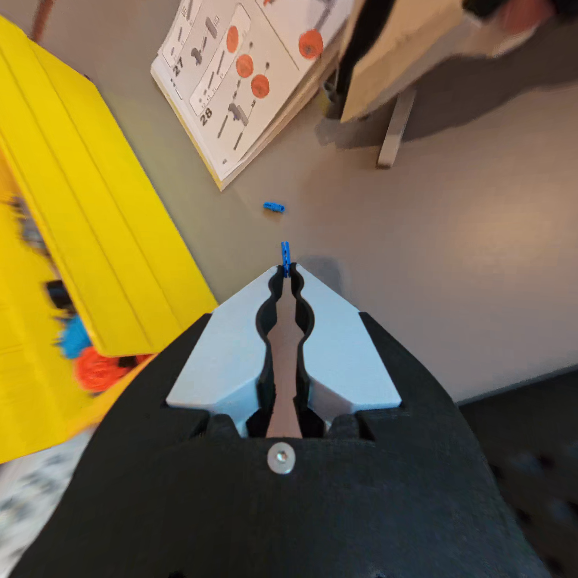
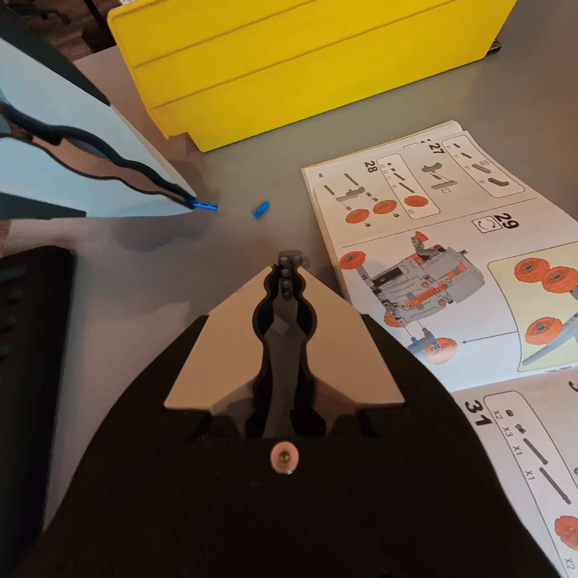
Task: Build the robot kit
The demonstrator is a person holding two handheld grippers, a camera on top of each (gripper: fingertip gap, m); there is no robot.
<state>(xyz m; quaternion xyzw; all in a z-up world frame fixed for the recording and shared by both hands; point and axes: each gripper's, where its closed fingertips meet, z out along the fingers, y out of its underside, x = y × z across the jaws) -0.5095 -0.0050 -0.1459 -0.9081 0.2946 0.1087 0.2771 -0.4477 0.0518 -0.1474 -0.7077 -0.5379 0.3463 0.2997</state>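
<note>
My left gripper (image 1: 285, 268) pinches a small ridged blue pin (image 1: 285, 254) at my fingertips, most of it poking past them. My right gripper (image 2: 288, 269) clamps one grey holed beam (image 2: 287, 266). Two blue pins in all: the second pin (image 1: 274, 206) lies loose on the grey table (image 1: 438, 250) just ahead of my left fingertips.

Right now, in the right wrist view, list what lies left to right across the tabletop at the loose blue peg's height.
Left tool pinching a blue peg → loose blue peg → open instruction booklet.
</note>
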